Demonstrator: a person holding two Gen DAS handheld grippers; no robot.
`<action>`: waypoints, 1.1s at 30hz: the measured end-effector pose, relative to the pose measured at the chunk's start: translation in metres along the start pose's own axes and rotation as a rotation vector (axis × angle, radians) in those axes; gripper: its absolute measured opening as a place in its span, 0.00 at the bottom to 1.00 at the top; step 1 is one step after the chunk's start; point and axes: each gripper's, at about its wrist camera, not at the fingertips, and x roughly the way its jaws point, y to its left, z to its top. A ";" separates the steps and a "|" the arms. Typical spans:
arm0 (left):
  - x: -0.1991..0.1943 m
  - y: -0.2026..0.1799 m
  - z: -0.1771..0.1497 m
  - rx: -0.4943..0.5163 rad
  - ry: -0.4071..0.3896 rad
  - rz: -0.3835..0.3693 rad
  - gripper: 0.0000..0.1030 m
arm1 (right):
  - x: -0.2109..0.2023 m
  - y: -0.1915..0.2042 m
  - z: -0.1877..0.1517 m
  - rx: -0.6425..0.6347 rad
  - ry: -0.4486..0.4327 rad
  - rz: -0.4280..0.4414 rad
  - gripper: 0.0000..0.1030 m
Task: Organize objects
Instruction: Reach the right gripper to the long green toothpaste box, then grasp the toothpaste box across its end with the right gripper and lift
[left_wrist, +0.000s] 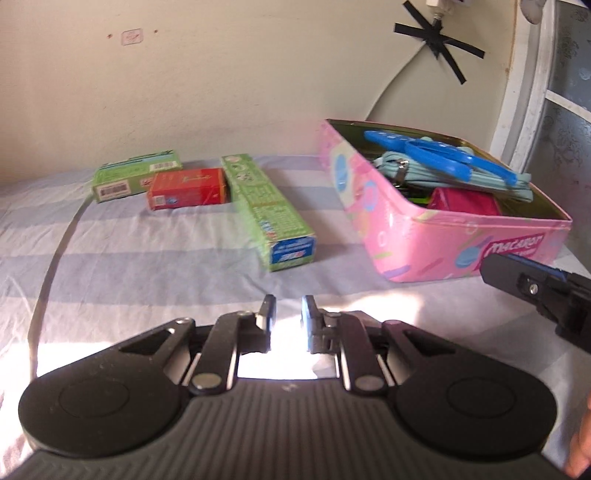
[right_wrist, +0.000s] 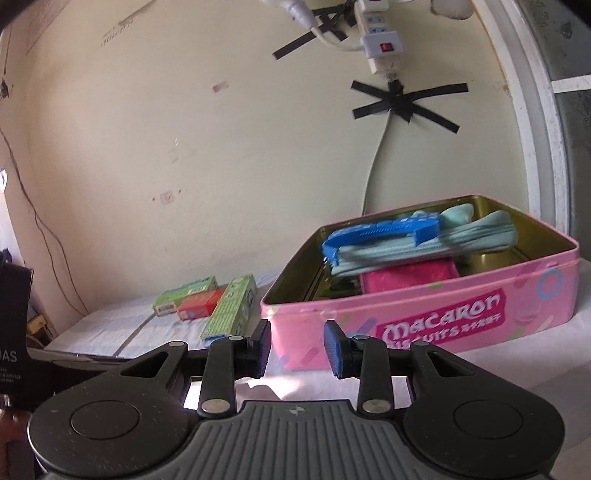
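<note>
The left gripper (left_wrist: 288, 314) is hanging low over the striped bedsheet (left_wrist: 147, 266) with its jaws standing only a narrow gap apart and nothing between them. The right gripper (right_wrist: 297, 345) is hovering beside it, jaws a little wider, also holding nothing, and facing the near wall of the pink tin (right_wrist: 424, 314).

Three cartons are still lying out on the sheet. The long green box (left_wrist: 269, 210) is lying ahead of the left gripper and slightly to its left, its long axis running away toward the wall, with its blue end (left_wrist: 293, 253) facing the jaws. Behind it the red box (left_wrist: 186, 188) and the second green box (left_wrist: 135, 175) are sitting close together, well apart from either gripper.

The open tin is standing just to the right of the long box, already holding a blue strap (left_wrist: 436, 157), a pale teal pouch (right_wrist: 424, 247) and something pink (right_wrist: 406, 277).

The left hand seems the nearer one to the long box; I judge its jaws would need widening to span the carton's narrow width.
</note>
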 end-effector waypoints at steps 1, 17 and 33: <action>0.000 0.009 -0.003 -0.011 0.001 0.016 0.16 | 0.004 0.007 -0.003 -0.016 0.020 0.009 0.25; -0.011 0.111 -0.027 -0.135 -0.137 0.208 0.32 | 0.117 0.119 0.000 -0.317 0.136 0.043 0.35; -0.011 0.133 -0.033 -0.289 -0.130 0.154 0.33 | 0.180 0.107 0.004 -0.365 0.273 -0.063 0.32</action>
